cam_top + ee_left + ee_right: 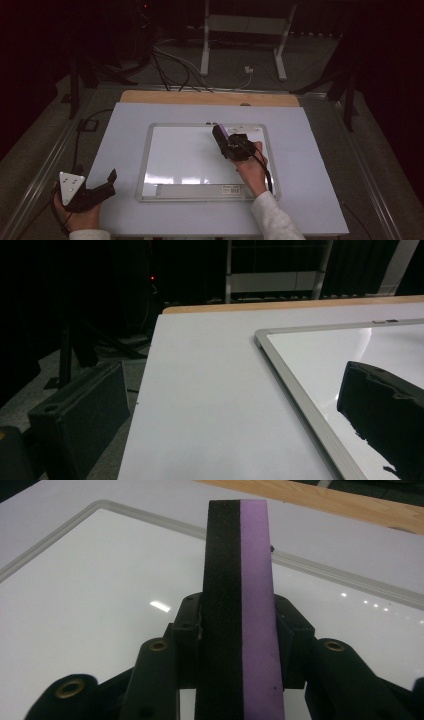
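Eraser being gripped by right gripper fingers over whiteboard far edge, bottom end cut off, left gripper fingers standing open at desk corner, board label lettering too small to read

Black claws, grey triangular plate, brass screw inserts, white sleeves.

A person's right hand holds a black two-jaw gripper over the upper right part of a rectangular, silver-framed whiteboard, a purple-and-black block eraser clamped between its jaws. The whiteboard lies on a pale sheet-covered table. At the table's near left corner, the left gripper rests in the other hand, jaws apart.
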The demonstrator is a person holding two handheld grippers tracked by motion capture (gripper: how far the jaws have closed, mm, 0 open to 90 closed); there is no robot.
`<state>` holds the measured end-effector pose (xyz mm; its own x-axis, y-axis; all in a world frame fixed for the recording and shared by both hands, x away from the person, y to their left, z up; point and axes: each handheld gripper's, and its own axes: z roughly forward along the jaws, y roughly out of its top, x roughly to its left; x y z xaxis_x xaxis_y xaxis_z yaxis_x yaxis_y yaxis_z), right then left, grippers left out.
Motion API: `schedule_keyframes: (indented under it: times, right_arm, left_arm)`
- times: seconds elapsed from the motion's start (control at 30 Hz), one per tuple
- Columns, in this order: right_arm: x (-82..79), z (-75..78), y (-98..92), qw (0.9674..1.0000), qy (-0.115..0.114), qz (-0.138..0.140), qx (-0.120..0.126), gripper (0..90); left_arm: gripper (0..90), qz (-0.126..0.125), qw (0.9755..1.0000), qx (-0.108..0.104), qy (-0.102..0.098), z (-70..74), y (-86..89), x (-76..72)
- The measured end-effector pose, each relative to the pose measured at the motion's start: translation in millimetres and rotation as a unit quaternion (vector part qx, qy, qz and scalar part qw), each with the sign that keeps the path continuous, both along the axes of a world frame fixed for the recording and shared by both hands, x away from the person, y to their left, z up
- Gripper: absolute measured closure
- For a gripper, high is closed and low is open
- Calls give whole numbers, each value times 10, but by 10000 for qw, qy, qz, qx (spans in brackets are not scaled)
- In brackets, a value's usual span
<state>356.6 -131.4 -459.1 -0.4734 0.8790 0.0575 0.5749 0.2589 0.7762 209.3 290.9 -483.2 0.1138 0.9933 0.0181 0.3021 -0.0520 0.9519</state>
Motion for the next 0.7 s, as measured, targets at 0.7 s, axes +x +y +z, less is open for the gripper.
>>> schedule_keyframes:
  times: [0.7]
  right_arm:
    - [120,-5,-202,9989,0,-464,27,626]
  left_arm:
    - [10,2,10000,3,1,-1,-2,1]
